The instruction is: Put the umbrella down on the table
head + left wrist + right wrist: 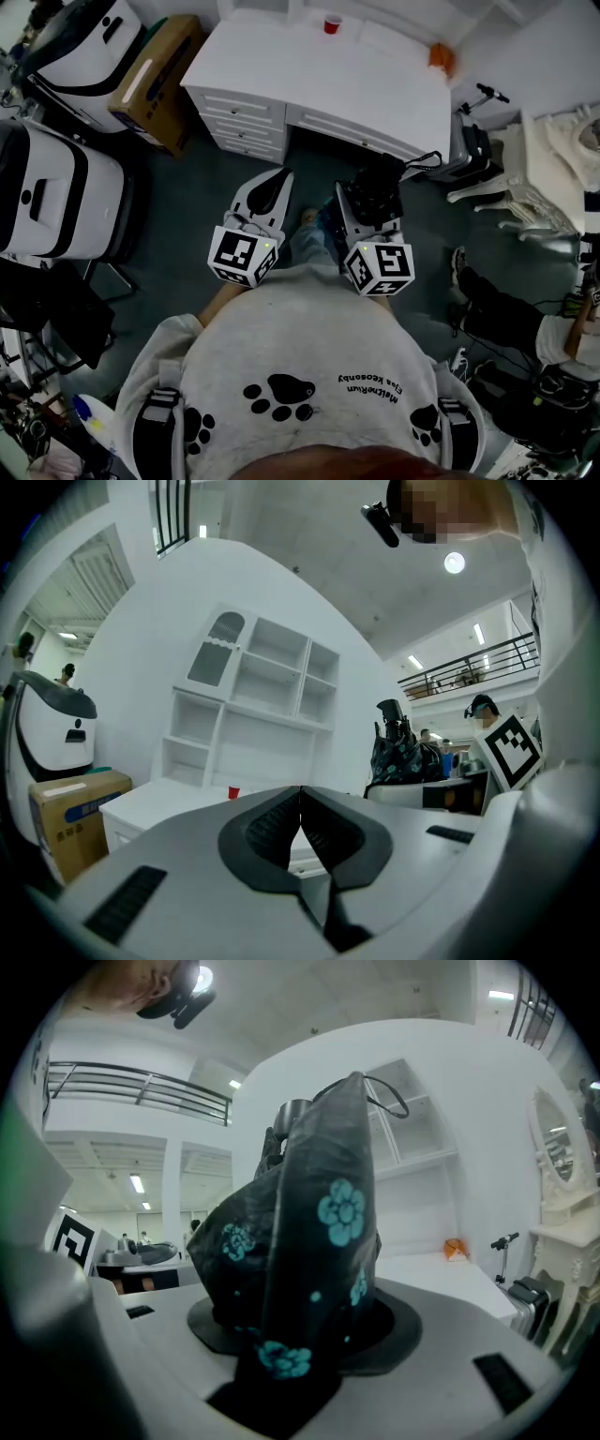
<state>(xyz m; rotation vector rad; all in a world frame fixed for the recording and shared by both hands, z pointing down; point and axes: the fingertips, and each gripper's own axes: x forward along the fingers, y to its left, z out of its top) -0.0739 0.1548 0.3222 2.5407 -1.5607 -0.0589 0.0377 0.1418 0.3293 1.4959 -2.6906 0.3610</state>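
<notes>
A folded black umbrella with teal flowers stands upright between the jaws of my right gripper, which is shut on it. From the head view the umbrella is a dark bundle at the right gripper, held over the dark floor in front of the white table. My left gripper hangs beside it, shut and holding nothing; its dark pads meet at the tip. In the left gripper view the umbrella shows to the right, and the table lies ahead.
A red cup and an orange object sit on the table, with white shelves behind it. A cardboard box and white machines stand at the left. A person's legs and white furniture are at the right.
</notes>
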